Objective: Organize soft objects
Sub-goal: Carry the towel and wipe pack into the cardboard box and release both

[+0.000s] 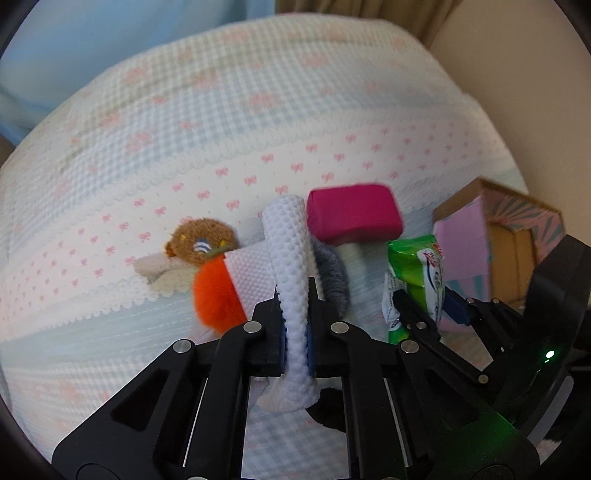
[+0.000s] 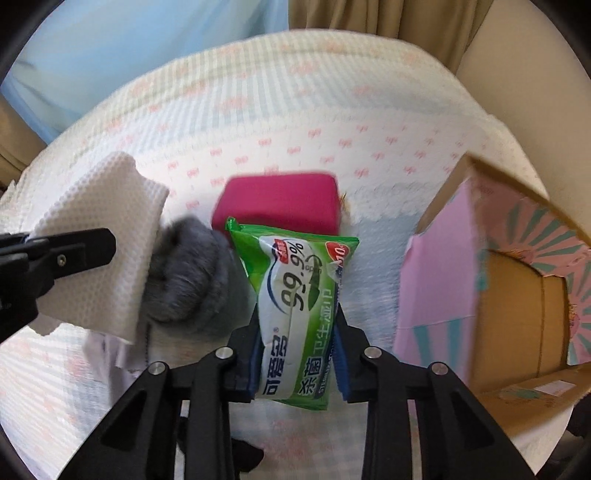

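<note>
My left gripper (image 1: pixel 295 317) is shut on a folded white waffle-textured cloth (image 1: pixel 290 266), held above the bed; the cloth also shows in the right wrist view (image 2: pixel 107 236). My right gripper (image 2: pixel 297 350) is shut on a green wet-wipes pack (image 2: pixel 299 295), which also shows in the left wrist view (image 1: pixel 413 273). On the bed lie a magenta block (image 1: pixel 352 214), a grey furry item (image 2: pixel 192 273), an orange fluffy item (image 1: pixel 214 295) and a brown plush bear (image 1: pixel 201 240). An open pink cardboard box (image 2: pixel 491 280) lies on its side at the right.
The bed carries a white quilt with pink bows (image 1: pixel 221 147). A beige wall (image 1: pixel 517 74) and curtain (image 2: pixel 388 18) stand behind the bed at the right. A pale blue fabric (image 2: pixel 129 44) is at the back left.
</note>
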`<state>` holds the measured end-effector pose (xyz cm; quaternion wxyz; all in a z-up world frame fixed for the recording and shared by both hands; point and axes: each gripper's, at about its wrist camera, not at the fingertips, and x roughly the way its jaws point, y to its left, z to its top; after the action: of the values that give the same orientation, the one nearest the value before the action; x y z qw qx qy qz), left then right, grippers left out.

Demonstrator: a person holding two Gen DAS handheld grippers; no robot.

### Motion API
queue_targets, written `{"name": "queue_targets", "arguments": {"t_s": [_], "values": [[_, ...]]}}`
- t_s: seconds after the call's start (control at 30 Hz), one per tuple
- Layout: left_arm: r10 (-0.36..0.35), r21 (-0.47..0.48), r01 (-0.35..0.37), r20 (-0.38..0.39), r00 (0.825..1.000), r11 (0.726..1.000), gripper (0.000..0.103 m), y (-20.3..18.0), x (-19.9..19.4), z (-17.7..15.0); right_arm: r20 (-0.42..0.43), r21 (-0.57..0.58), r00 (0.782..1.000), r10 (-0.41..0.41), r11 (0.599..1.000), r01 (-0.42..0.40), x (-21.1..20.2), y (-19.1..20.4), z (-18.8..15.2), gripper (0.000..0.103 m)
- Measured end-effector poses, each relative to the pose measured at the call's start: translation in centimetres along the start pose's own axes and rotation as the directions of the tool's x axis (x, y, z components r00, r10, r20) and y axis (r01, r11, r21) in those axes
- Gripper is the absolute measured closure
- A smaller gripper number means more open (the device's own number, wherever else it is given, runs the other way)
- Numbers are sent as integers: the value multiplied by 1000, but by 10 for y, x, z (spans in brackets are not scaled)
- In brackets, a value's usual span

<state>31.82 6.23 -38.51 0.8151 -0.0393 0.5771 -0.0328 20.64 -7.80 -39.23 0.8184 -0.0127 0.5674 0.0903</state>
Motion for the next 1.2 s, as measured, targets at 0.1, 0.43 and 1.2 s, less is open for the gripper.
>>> {"name": "queue_targets", "arguments": {"t_s": [0.1,0.43,1.2], "values": [[-17,-3,17,47,999,1000,97,1,-30,1,38,27,999,7,1000,-8,-26,-4,6,75],[-109,23,107,194,975,994,97,-11,-137,1,160,146,987,30,988,-54,-142,-35,16,75],[-277,169,253,135,951,952,97,-235,-153,36,93,282,996,13,959,-39,-217,-244,9,75]]}}
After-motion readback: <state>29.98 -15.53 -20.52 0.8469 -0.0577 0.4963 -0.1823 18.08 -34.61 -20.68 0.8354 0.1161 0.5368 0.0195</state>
